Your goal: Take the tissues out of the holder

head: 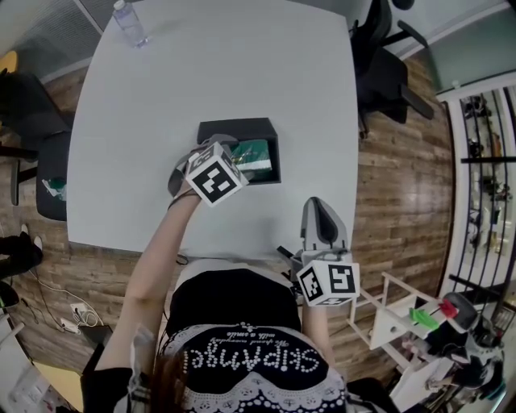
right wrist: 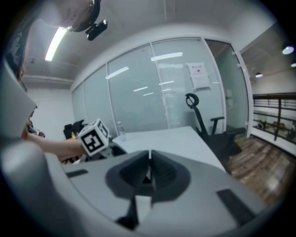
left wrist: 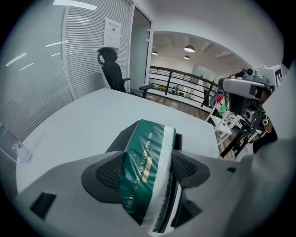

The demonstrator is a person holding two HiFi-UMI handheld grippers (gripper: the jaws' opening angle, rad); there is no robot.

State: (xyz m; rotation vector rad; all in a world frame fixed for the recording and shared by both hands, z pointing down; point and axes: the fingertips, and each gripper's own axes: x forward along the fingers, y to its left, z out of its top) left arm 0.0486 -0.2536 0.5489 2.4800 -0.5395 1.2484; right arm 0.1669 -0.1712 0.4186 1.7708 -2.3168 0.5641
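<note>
Over the counter's (head: pixel 218 64) near right edge, the right tongs (right wrist: pixel 149 162) are pressed together, gripping nothing. Farther in, near the counter's middle, the left tongs (left wrist: pixel 147 170) stand wide, clamped on a green tissue pack (left wrist: pixel 149 143) tilted above the open black holder (head: pixel 242 129). A water bottle (head: pixel 129 22) stands by the far left corner.

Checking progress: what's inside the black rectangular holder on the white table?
A green plastic-wrapped tissue pack, clamped by the left gripper. Both hide the bottom of the black holder.
</note>
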